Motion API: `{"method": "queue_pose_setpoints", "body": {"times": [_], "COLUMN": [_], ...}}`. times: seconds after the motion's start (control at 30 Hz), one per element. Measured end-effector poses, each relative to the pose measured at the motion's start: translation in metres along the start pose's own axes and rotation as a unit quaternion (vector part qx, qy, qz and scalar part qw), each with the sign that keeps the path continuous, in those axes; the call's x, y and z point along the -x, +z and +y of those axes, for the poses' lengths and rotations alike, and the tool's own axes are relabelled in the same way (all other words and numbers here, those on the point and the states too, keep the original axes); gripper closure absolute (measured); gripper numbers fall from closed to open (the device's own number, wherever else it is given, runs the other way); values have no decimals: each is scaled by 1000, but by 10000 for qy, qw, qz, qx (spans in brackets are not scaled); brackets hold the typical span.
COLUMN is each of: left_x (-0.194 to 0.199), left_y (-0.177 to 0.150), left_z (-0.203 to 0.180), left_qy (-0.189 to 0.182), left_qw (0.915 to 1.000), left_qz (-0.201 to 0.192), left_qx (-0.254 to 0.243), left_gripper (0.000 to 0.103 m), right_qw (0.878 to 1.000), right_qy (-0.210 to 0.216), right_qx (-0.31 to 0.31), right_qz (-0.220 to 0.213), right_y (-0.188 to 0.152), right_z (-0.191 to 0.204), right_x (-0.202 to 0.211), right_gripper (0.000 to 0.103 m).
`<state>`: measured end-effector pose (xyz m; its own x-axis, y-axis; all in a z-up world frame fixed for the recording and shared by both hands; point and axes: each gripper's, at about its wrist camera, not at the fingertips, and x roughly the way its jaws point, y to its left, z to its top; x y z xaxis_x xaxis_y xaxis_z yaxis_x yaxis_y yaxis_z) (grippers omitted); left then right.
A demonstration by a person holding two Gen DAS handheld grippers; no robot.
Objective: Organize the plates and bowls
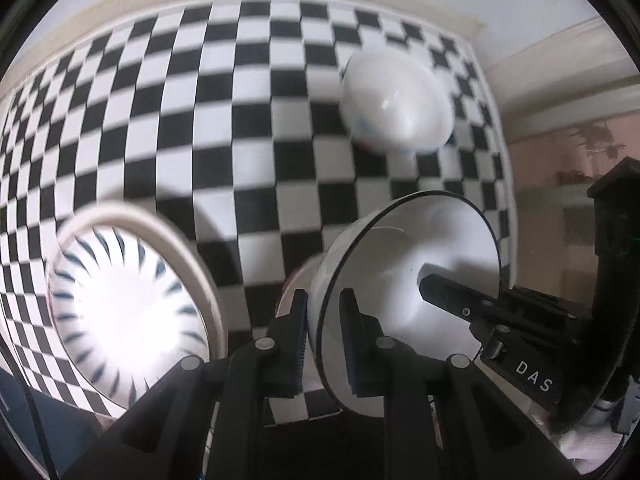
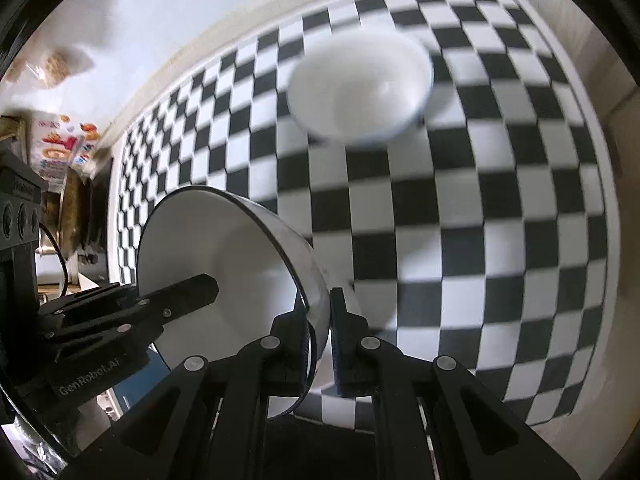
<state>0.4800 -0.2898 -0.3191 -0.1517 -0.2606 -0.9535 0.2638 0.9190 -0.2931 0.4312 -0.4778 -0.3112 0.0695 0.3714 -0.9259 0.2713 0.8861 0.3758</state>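
The left gripper (image 1: pixel 323 320) and right gripper (image 2: pixel 319 320) each pinch opposite rim walls of one black-rimmed white bowl (image 1: pixel 400 280), fingers clamped narrow on it, carried tilted above the checkered tabletop (image 1: pixel 240 120). Beyond sits a plain white bowl (image 2: pixel 360 84), empty; beside the left fingers, a blue-streaked bowl (image 1: pixel 128 308), also empty.

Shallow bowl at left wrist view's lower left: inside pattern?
White with dark blue radial dashes; left wrist view only.

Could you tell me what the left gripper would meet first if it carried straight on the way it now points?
Probably the checkered tablecloth. The left gripper is shut on the rim of the black-rimmed white bowl, and bare cloth lies beyond its tips; the plain white bowl sits off to the right.
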Motion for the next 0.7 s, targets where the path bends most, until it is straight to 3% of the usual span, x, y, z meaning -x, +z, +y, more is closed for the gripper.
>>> {"method": "queue_pose_setpoints", "body": {"times": [0.37,0.7], "left_x": [-31,-36], "left_y": [-21,-21], "left_z": [-5,-11], "left_qy": [411,450], "left_qw": [9987,9986], "left_qz": [275,258], "left_qx": [-112,-109], "left_gripper": [89,89], "right_qw": [9991,9988], "right_qy": [-288,-226], "right_qx": [60,-41], "right_qz": [300,440], "right_y": [-30,-23], "right_z": [-11,-7], "right_x": [-41,-38], "right_gripper": [93,90]}}
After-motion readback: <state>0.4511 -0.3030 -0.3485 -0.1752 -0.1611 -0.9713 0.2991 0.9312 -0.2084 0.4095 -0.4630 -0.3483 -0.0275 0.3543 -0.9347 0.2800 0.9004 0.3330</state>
